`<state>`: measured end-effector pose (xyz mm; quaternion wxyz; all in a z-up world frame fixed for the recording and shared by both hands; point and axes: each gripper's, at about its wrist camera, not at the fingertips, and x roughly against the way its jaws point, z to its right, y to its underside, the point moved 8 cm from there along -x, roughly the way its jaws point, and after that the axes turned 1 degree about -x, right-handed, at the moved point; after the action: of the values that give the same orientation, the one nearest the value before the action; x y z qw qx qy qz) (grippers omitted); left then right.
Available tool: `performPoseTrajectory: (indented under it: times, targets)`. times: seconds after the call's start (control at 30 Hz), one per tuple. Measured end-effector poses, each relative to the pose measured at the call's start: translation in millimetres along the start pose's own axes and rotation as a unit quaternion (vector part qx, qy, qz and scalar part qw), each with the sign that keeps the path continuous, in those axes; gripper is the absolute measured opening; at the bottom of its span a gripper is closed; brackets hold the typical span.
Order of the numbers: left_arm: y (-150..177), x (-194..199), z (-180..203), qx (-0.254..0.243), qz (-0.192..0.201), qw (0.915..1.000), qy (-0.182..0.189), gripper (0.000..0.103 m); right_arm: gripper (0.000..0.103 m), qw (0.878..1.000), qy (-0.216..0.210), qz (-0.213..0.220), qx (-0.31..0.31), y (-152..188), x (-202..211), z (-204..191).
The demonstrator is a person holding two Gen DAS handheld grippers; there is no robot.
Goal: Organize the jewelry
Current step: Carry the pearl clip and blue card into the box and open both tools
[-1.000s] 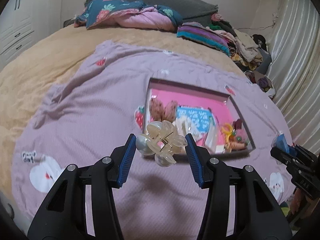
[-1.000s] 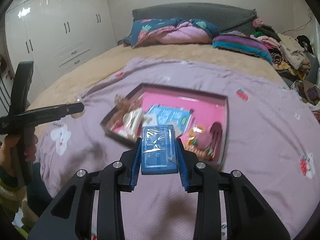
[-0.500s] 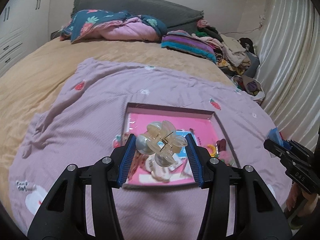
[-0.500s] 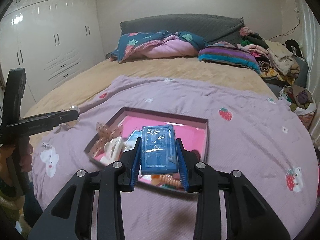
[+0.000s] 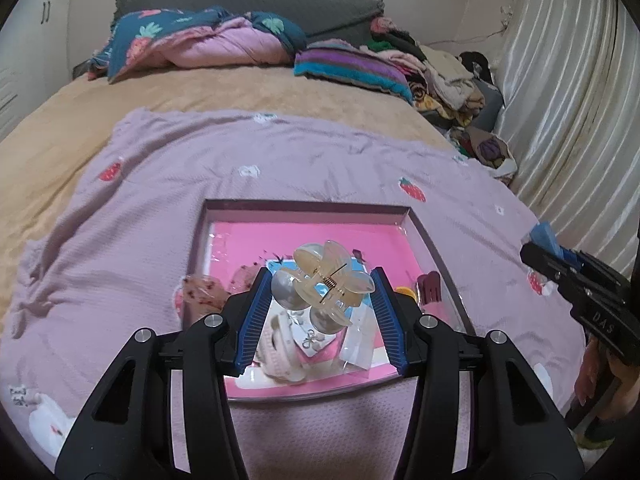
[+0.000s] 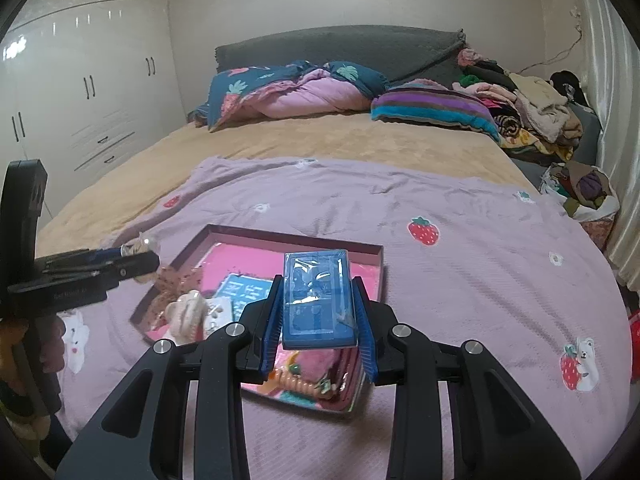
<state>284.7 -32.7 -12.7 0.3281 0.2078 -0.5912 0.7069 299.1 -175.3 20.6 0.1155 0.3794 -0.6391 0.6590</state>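
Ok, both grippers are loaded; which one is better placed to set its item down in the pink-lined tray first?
Probably left. The left gripper holds the translucent beige claw clip over the pink-lined tray; the right gripper's blue plastic case sits nearer its corner.

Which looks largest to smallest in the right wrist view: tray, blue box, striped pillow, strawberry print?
1. Tray
2. Striped pillow and blue box: alike in apparent size; the box sits close to the camera between the right jaws, so no ranking.
3. Strawberry print
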Motion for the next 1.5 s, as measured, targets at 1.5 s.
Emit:
performPoseTrajectory:
  times: [1.5]
  targets:
    - [33.9, -38.7, -53.9, 0.031, -0.051, 0.9973, -0.043, 0.046, 0.064, 0.994, -0.049, -0.094, 0.033, 58.1, -75.6, -69.5]
